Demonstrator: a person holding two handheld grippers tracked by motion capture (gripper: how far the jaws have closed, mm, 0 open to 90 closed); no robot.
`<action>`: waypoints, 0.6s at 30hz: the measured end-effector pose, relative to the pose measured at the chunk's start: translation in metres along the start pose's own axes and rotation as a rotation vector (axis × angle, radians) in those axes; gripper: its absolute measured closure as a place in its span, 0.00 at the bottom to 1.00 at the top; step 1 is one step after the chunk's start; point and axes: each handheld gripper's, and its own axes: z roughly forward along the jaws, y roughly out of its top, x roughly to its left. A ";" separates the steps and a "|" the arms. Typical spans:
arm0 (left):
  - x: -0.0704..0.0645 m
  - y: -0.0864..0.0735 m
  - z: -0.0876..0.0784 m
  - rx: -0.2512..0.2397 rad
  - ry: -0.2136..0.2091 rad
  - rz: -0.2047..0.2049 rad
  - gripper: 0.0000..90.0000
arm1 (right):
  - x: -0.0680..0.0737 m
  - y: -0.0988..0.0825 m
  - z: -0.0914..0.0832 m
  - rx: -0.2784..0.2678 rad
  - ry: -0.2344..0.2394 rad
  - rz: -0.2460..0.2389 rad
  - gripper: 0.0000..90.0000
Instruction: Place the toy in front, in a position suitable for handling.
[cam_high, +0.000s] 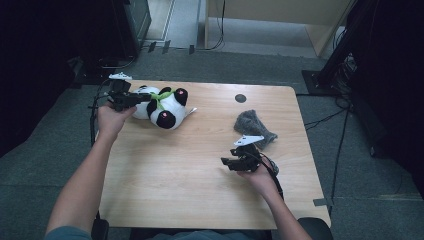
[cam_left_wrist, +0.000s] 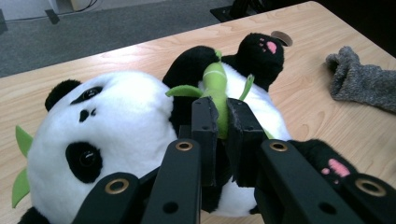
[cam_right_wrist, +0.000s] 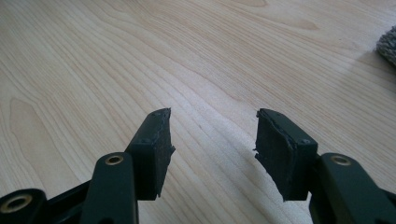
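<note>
The person's forearms come in from the near edge of the table (cam_high: 200, 180), one to each side. The right hand (cam_high: 260, 175) sits low over the bare wood toward the right, holding the right claw (cam_high: 226, 162) level and aimed leftward across the boards. Its jaws stand spread with only wood grain between them, and in the right gripper view the right claw (cam_right_wrist: 212, 135) hovers just above the surface, touching nothing. Just beyond that hand lies a crumpled grey cloth (cam_high: 254, 125), near the claw but apart from it; a round dark grommet (cam_high: 240, 98) sits farther back in the tabletop.

At the far left corner the left hand (cam_high: 111, 120) holds the left claw (cam_high: 145, 98) up against a plush panda (cam_high: 162, 106). The panda lies on its back on the table, head toward the left edge, black feet with pink pads pointing right. In the left gripper view the left claw (cam_left_wrist: 222, 122) is pinched tight on the green bamboo stalk (cam_left_wrist: 215, 84) sewn across the panda's chest, the pads pressing the stalk from both sides. The white head (cam_left_wrist: 93, 140) lies just left of the jaws, and green leaves poke out beside it. The grey cloth (cam_left_wrist: 362, 84) lies well apart at the right
</note>
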 end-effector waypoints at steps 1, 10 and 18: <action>-0.002 0.002 -0.001 -0.001 -0.002 0.000 0.92 | 0.000 0.000 0.000 -0.001 -0.001 0.000 0.50; -0.021 0.014 -0.016 -0.023 -0.031 -0.009 0.93 | -0.001 0.000 -0.001 -0.005 0.001 0.003 0.51; -0.053 0.015 -0.031 -0.050 -0.026 -0.005 0.93 | -0.002 0.000 -0.003 -0.007 0.002 0.010 0.51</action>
